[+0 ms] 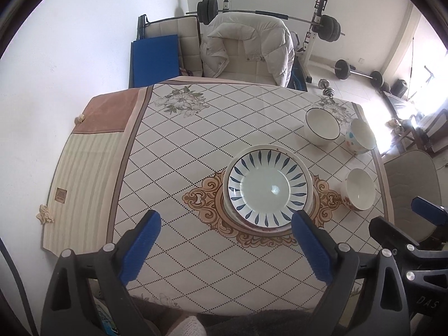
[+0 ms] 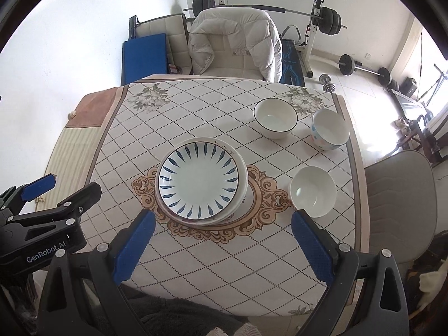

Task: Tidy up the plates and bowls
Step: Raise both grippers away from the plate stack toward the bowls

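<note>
A stack of plates, topped by a white plate with blue leaf marks (image 1: pixel 268 189) (image 2: pixel 200 180), sits at the table's middle. Three bowls stand to its right: a black-rimmed white bowl (image 1: pixel 322 126) (image 2: pixel 275 117), a bowl with coloured spots (image 1: pixel 361 137) (image 2: pixel 330 133), and a plain white bowl (image 1: pixel 359 189) (image 2: pixel 313 191). My left gripper (image 1: pixel 225 221) is open and empty, held above the table's near edge, just short of the plates. My right gripper (image 2: pixel 222 221) is open and empty, near the plates and the plain bowl.
The table (image 1: pixel 196 145) carries a diamond-patterned cloth. A chair with a white padded jacket (image 1: pixel 246 47) stands at the far side, another chair (image 2: pixel 400 196) at the right. A blue board (image 1: pixel 155 58) leans by the wall. Barbells and weights (image 1: pixel 324 25) fill the back of the room.
</note>
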`<state>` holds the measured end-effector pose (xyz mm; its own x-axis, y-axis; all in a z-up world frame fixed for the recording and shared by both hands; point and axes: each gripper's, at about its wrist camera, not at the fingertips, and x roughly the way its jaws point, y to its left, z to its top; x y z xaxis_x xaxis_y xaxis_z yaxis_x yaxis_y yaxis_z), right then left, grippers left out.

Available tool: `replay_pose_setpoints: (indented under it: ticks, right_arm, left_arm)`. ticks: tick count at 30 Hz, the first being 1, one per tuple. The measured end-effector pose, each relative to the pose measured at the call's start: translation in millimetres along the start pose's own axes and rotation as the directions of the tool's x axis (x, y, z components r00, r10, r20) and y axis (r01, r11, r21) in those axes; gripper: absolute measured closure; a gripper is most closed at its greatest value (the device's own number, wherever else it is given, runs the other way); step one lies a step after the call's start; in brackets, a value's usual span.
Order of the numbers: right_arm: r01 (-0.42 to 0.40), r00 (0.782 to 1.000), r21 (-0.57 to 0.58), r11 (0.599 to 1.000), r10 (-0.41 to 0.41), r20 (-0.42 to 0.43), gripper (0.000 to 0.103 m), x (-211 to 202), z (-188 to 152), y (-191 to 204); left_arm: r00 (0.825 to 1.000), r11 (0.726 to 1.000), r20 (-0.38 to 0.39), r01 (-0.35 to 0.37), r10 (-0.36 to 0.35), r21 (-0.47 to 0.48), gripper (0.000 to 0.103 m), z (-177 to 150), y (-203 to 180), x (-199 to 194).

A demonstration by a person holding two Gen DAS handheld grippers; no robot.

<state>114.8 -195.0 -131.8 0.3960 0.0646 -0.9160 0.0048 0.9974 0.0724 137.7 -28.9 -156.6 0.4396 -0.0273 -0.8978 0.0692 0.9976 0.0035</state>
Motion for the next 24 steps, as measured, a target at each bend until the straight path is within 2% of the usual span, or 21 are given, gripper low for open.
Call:
replay_pose_setpoints:
  ticks: [6, 9, 11, 13, 15, 18, 21, 24]
  right_arm:
    - [0.010, 1.000, 0.009, 1.000, -0.010, 0.017, 0.003, -21, -15, 9]
    - [-0.034, 0.999, 0.036, 0.999, 0.033, 0.028, 0.003, -27, -23, 9]
    - [-0.084, 0.994, 0.057, 0.995, 0.080, 0.070, 0.003, -35, -28, 5]
    - [-0.121, 0.983, 0.055, 0.991, 0.113, 0.143, 0.003, -42, -34, 1]
    - [-0.110, 0.975, 0.055, 0.992, 0.097, 0.200, 0.003, -48, -36, -5]
    - [-0.116, 0.970, 0.099, 0.988, 0.091, 0.226, 0.003, -46, -37, -29]
    - [-0.125, 0.978, 0.187, 0.974, 0.089, 0.190, 0.003, -32, -32, -67]
    - [-0.090, 0.991, 0.282, 0.955, 0.057, 0.123, 0.004, -7, -28, -116]
  left_arm:
    - [0.999, 1.000, 0.022, 0.024, -0.024, 0.003, 0.008, -9, 4, -16]
    - [0.998, 0.999, 0.043, 0.046, -0.046, -0.003, 0.008, -12, 7, -23]
    - [0.995, 0.998, 0.085, 0.059, -0.060, 0.012, 0.008, -13, 6, -29]
    - [0.989, 0.999, 0.143, 0.023, -0.029, 0.043, 0.008, -12, 0, -36]
    - [0.981, 0.997, 0.194, -0.022, 0.007, 0.076, 0.008, -9, -8, -39]
    - [0.970, 0.995, 0.240, -0.049, 0.027, 0.088, 0.008, -1, -20, -38]
    - [0.975, 0.994, 0.221, 0.007, -0.030, 0.105, 0.008, 10, -37, -25]
    - [0.989, 0.988, 0.128, 0.062, -0.080, 0.140, 0.008, 26, -67, 3]
